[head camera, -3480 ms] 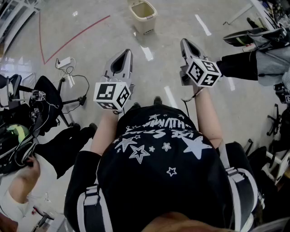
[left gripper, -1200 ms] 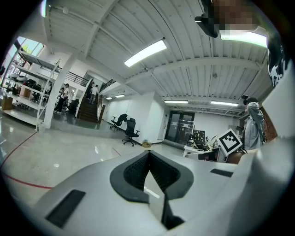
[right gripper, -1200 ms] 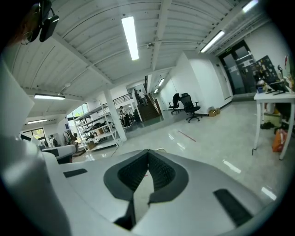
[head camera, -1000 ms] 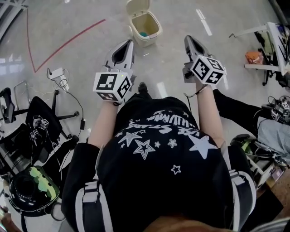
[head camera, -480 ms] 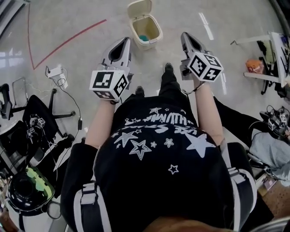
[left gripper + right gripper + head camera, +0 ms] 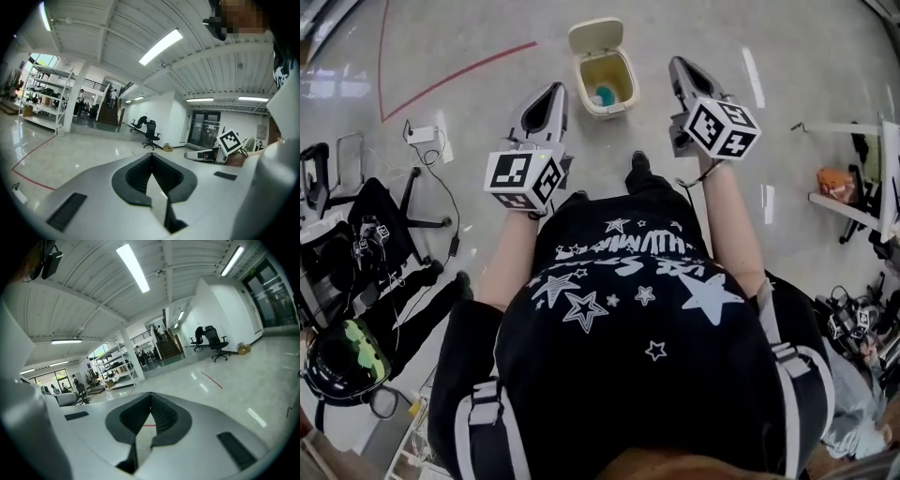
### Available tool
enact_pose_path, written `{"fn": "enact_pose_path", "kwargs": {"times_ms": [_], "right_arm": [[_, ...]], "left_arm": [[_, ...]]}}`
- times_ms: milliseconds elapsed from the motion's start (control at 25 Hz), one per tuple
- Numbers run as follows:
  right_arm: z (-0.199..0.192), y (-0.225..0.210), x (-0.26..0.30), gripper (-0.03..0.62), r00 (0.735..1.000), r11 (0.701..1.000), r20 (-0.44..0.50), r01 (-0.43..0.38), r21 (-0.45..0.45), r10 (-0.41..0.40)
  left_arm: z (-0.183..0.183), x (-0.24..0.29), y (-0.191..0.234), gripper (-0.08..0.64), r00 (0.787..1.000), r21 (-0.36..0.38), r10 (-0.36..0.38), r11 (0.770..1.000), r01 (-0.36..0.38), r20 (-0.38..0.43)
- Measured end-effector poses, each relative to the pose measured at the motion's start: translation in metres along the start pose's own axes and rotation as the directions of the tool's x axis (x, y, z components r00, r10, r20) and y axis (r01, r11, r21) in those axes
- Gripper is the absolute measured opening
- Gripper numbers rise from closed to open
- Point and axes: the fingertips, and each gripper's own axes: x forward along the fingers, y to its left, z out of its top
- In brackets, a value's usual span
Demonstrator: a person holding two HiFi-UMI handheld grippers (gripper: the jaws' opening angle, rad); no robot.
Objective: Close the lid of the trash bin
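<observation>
Open-lidded trash bin (image 6: 612, 109) — left hand-held gripper (image 6: 558, 87) and right hand-held gripper (image 6: 677, 62) closed

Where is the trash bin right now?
In the head view the trash bin stands on the floor at top centre, seen between the tips of the left gripper and the right gripper, its lid open.

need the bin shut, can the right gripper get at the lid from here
Probably yes. The lid stands open at the far side of the bin, and only floor shows between it and the right gripper, whose jaws are shut and empty. It would likely need lowering.
</observation>
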Motion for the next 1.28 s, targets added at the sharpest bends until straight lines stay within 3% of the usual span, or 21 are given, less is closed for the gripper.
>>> {"fn": "enact_pose_path", "kwargs": {"times_ms": [400,600,1000,1280], "right_arm": [[0.016,-0.078,0.034,0.006,0.994,0.995,-0.062,-0.085,0.047,0.088],[0.008,-0.094,0.047,0.006,0.984,0.989,-0.105,-0.137,0.058,0.143],[-0.012,-0.080,0.087,0.006,0.964,0.980,-0.179,-0.183,0.080,0.195],[-0.010,-0.083,0.130,0.006,0.970,0.989,-0.196,-0.132,0.070,0.143]], "left_arm": [[-0.010,0.069,-0.023,0.011,0.988,-0.004,0.153,0.988,-0.153,-0.020],[-0.016,0.085,-0.033,0.011,0.979,-0.009,0.204,0.979,-0.205,-0.021],[-0.036,0.107,-0.003,0.011,0.973,-0.026,0.217,0.975,-0.220,-0.075],[-0.039,0.143,0.044,0.011,0.978,-0.041,0.182,0.982,-0.187,-0.105]]}}
